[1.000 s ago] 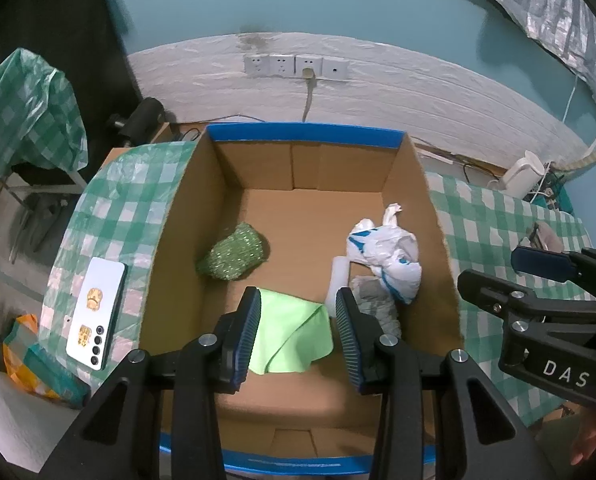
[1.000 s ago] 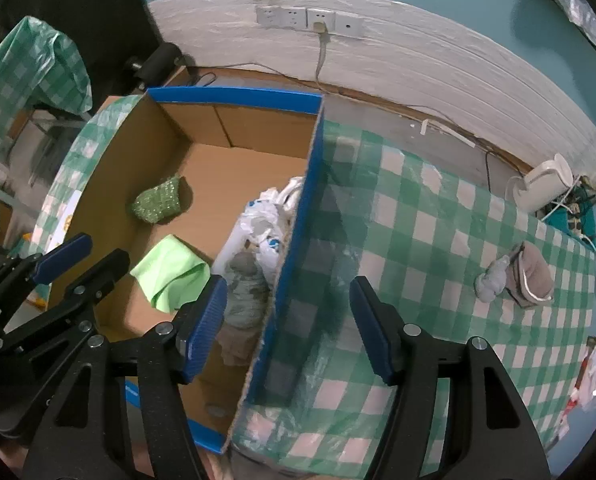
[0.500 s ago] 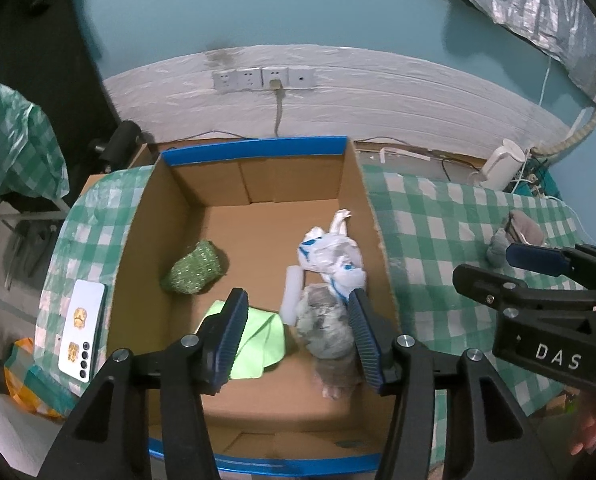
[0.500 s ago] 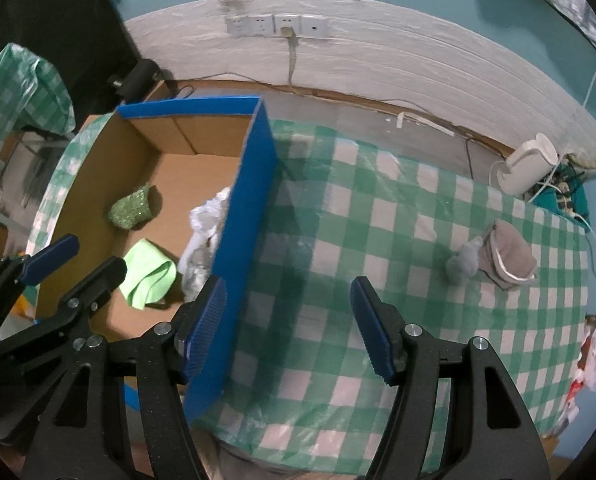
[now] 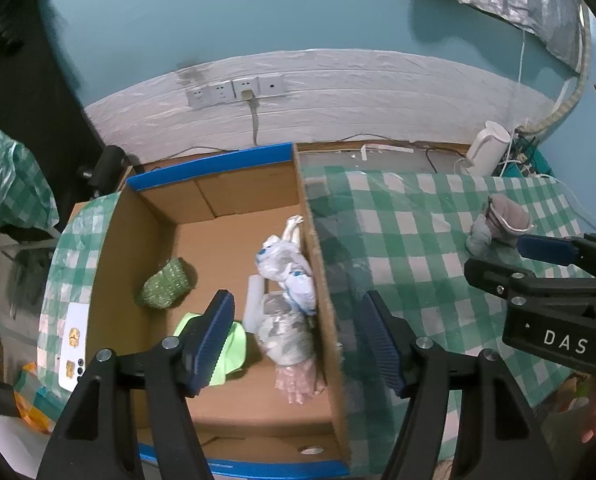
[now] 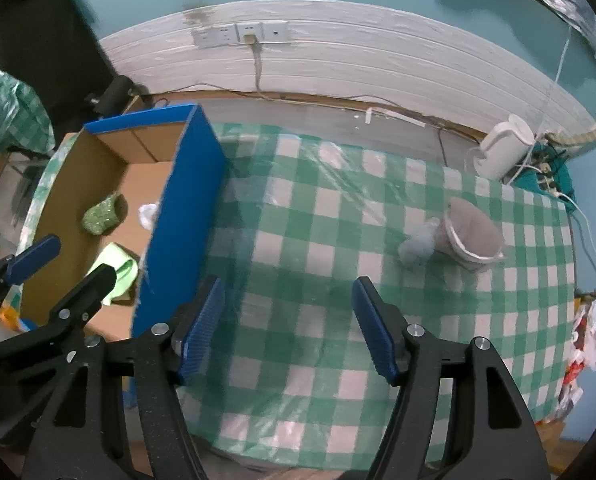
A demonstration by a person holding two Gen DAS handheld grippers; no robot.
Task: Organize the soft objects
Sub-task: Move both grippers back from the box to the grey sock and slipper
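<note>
The right gripper [image 6: 286,324], jaws apart and empty, is the nearer to the grey soft bundle [image 6: 461,236], which lies on the tabletop [image 6: 298,232] toward two o'clock, outside the cardboard box [image 6: 178,216].

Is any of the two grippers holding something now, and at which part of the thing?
Nothing is held. The left gripper has just been opening; its jaws stand apart above the box wall, with no pad pressing. The right gripper is open above the bare tablecloth.
</note>
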